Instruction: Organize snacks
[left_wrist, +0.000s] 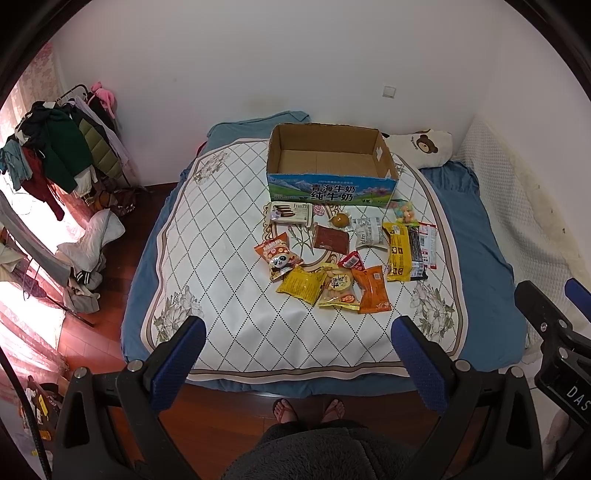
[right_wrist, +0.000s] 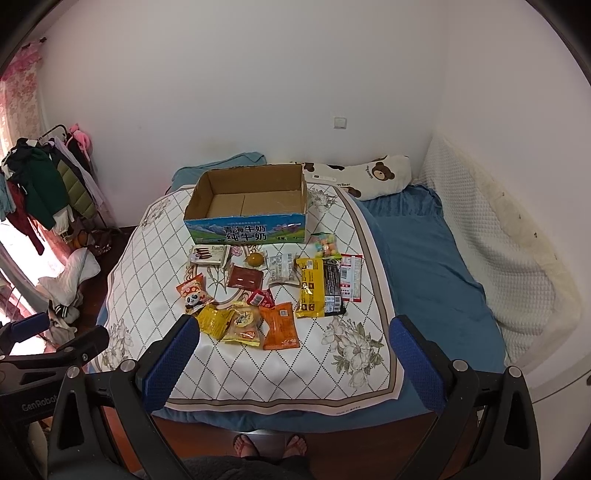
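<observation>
Snacks: loose lot lying on a white quilted diamond-pattern mat (left_wrist: 229, 258) spread over a blue-sheeted bed (left_wrist: 476, 236).

Open brown cardboard milk carton box (left_wrist: 328, 162) with blue printed front, upright at the far end of the mat, no packets inside.

Just in front of the box:
- white Franzzi biscuit pack (left_wrist: 290, 213);
- round brown wrapped item (left_wrist: 339, 220);
- clear bag of pastel candies (left_wrist: 403, 214).

Nearer row:
- orange panda-print packet (left_wrist: 277, 254);
- dark red flat packet (left_wrist: 331, 238);
- long yellow bar wrapper (left_wrist: 398, 253), touching a black wrapper (left_wrist: 418, 251);
- orange foil packet (left_wrist: 373, 290), nearest the foot end.

Left tool (left_wrist: 297, 354): blue-padded fingers spread wide, holding nothing, above the foot of the bed.

Right tool (right_wrist: 291, 354): likewise spread and unloaded.

Bear-print pillow (right_wrist: 373, 175): at the head, right of the box.
</observation>
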